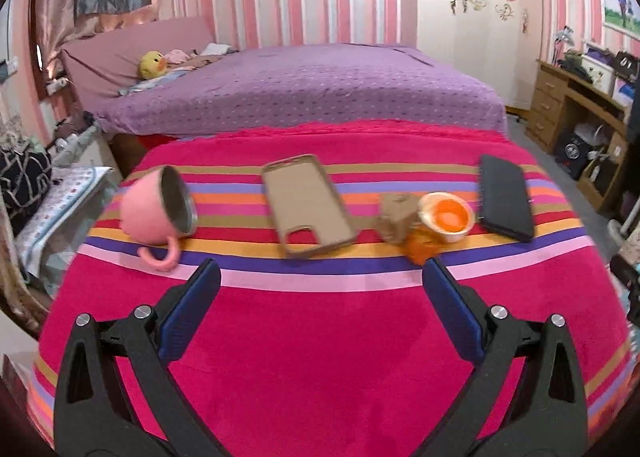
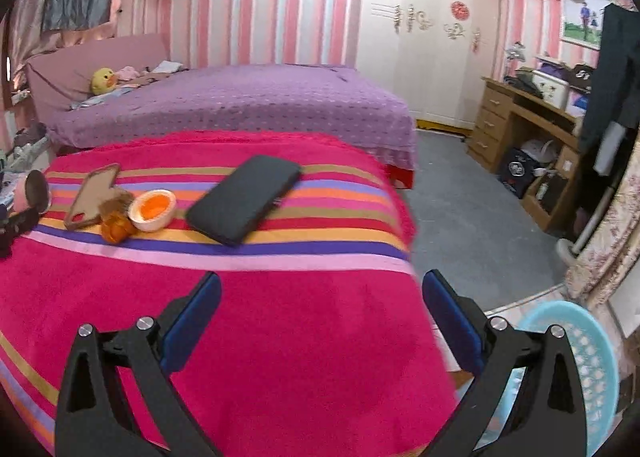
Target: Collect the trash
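Right now the orange peel lies just ahead-right of the wide-open left gripper, nearer than the equally wide right gripper.

Cup left of case (both on blanket)

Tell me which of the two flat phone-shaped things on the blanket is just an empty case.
The tan one, between the tipped pink mug and the orange peel cup: its camera cutout shows blanket through it. The black one at the right end is solid.
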`<state>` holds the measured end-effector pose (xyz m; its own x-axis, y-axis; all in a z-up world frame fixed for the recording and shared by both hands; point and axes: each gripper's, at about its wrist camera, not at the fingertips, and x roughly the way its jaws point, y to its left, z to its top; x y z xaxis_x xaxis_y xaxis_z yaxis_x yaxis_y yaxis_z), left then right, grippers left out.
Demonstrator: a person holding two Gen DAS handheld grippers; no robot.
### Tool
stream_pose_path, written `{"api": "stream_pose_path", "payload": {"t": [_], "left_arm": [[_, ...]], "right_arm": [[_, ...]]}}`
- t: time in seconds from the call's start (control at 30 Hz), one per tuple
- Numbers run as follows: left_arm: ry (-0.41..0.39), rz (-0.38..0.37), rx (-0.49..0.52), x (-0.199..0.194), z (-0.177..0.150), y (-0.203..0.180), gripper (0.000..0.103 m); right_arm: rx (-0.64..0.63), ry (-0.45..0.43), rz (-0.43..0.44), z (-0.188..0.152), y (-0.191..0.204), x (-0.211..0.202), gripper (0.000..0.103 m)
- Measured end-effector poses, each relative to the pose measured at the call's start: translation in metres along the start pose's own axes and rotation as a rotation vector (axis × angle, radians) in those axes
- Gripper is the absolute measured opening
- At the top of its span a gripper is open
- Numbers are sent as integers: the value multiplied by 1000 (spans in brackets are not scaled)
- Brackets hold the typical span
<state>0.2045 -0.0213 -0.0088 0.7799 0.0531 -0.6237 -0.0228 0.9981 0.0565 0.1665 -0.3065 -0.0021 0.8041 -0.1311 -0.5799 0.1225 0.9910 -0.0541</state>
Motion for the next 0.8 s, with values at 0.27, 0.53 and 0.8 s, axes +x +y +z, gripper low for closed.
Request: {"api": "stream_pose_path", "payload": {"t": [0.27,0.53,0.8], "left_arm": [[61,34,-13,28,-3,30,97],[34,-13,-49,44,16,28,97],[53,-84,12,71,28,-2,93]], "right_arm": [[-110,46,1,-2,43,32,98],[-143,57,7,10,53,43,98],[-127,67,-2,25,51,60,98]]}}
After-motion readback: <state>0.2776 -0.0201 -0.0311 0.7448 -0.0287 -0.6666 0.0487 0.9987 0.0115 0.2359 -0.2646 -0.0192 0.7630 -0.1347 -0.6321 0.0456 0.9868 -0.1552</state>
